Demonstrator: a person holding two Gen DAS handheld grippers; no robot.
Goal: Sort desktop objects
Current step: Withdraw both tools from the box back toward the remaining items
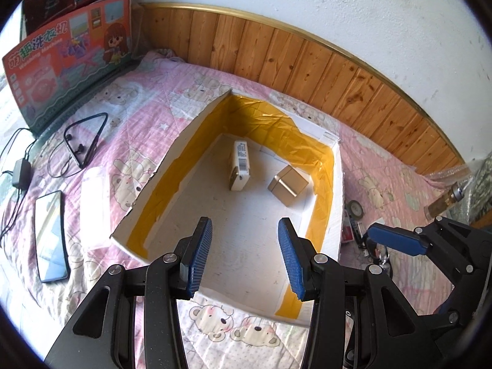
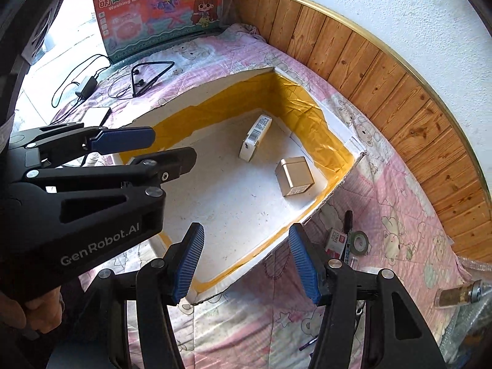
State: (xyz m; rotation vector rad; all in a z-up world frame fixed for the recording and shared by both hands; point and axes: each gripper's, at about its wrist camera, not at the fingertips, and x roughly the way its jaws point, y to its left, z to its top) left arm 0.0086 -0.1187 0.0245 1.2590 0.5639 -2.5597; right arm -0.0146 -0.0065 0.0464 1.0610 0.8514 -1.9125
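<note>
- Two small boxes lie in the white foam tray [image 1: 336, 184] with yellow-taped inner walls: one long white carton with a barcode [image 1: 240, 166] and one gold cube-shaped box [image 1: 287, 185], near each other but apart.
- Two grippers hover over the tray's near edge. Left gripper [image 1: 245, 255]: jaws spread wide, nothing between them. Right gripper [image 2: 246, 261]: jaws likewise wide apart, empty.
- One black neckband earphone [image 1: 86, 141], one black phone [image 1: 50, 235] and one black charger with cable [image 1: 21, 172] lie on the pink bear-print quilt [image 1: 190, 92].
- One roll of tape [image 2: 359, 241] lies beside the tray.
</note>
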